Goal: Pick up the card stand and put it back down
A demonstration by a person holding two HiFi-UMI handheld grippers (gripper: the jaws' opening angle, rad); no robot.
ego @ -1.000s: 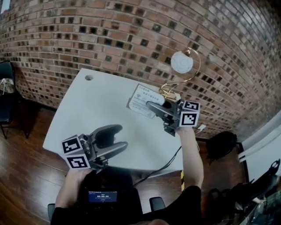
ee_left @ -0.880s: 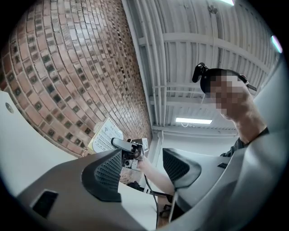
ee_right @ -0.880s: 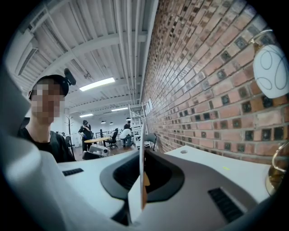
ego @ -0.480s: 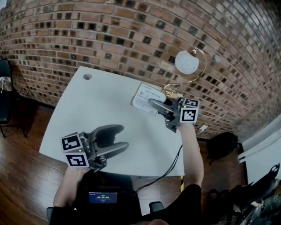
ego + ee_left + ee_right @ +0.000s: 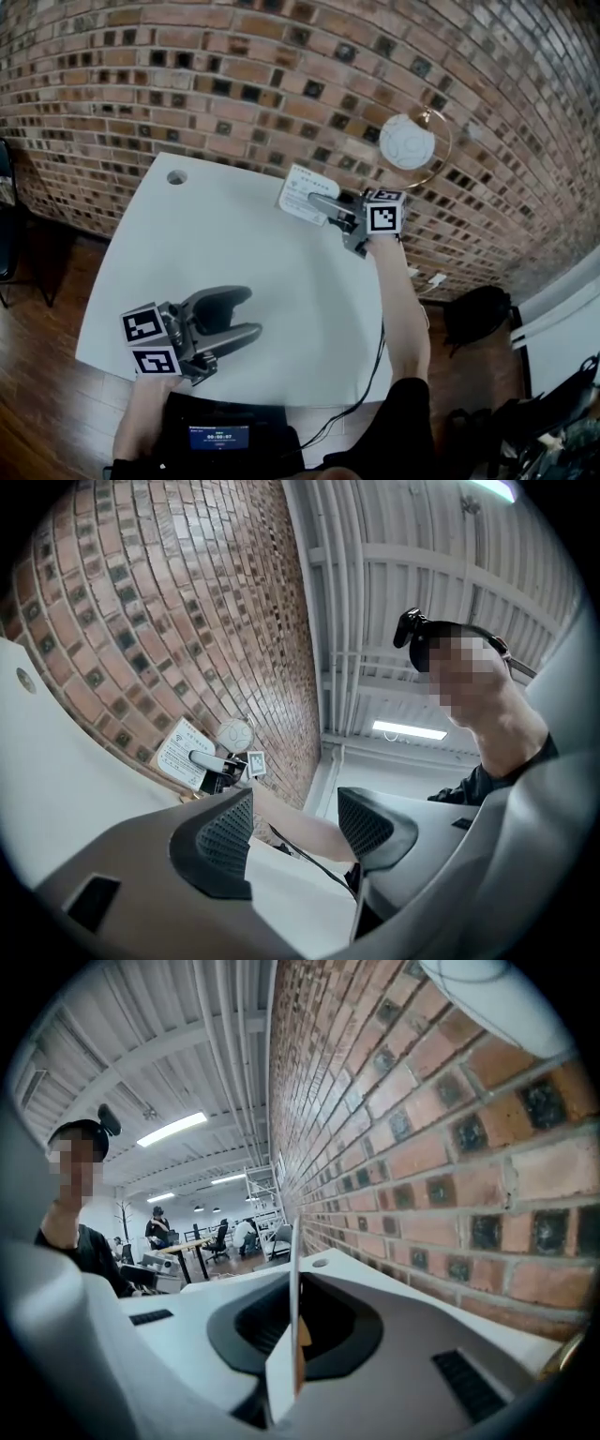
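Brick wall behind a white counter [image 5: 234, 244]; right gripper [image 5: 317, 200] has its fingers closed on the card stand [image 5: 295, 187], pinched edge-on between them; left gripper [image 5: 253, 311] gapes empty; pickup looks done, setting down remains.

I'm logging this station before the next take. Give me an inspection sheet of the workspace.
Surface: white table with a grommet hole.
Job's things: card stand at the far edge.
Clutter: white disc on a gold hoop by the wall.
Grippers: right gripper shut on the card stand; left gripper open, empty.
Cables: black cable hanging off the near edge.
Surroundings: brick wall, wooden floor, black bag.
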